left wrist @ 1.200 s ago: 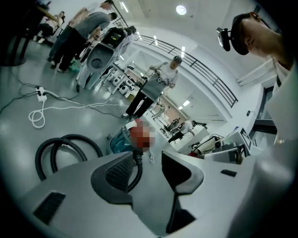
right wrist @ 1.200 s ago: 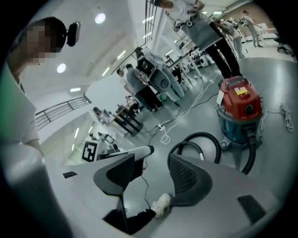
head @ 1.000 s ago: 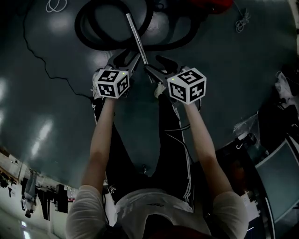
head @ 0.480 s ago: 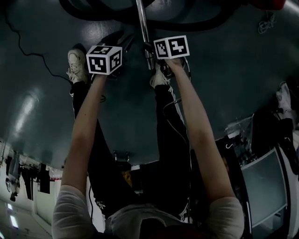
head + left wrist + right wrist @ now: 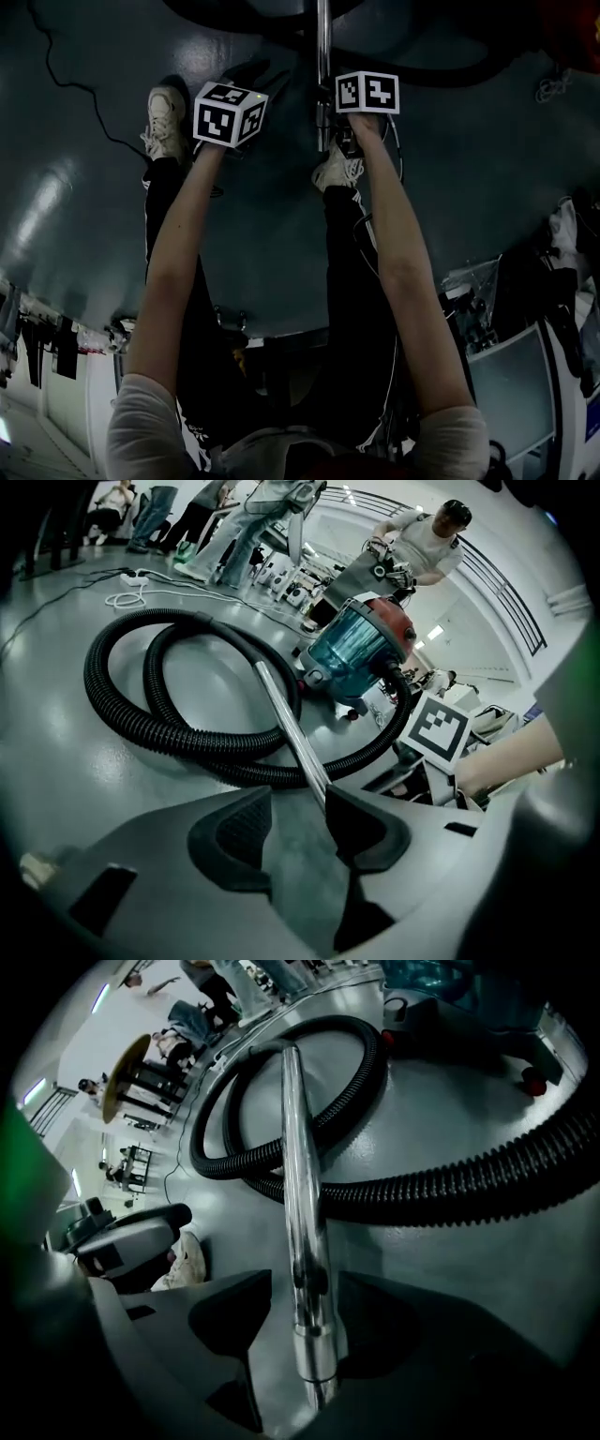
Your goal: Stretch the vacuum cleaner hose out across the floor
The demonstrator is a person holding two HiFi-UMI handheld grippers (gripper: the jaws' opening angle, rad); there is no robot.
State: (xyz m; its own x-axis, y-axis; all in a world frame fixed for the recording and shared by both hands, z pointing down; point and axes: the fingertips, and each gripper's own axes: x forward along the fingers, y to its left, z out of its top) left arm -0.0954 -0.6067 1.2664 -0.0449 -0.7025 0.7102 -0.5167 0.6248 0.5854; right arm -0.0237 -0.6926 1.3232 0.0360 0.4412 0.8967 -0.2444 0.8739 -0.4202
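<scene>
- The left tongs [image 5: 295,801] stand apart, with only bare floor [image 5: 56,771] between them, just beside the near end of the metal tube [image 5: 302,1185]
- The right tongs [image 5: 305,1288] stand wide apart astride that tube, their pads not pressing on it
- The black hose [image 5: 159,738] lies coiled in loops on the floor, passing under the tube and reaching the red and blue vacuum cleaner [image 5: 361,649]

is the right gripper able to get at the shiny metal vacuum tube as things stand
Probably yes: the right gripper has its open jaws straddling the shiny metal tube, with nothing in between.
</scene>
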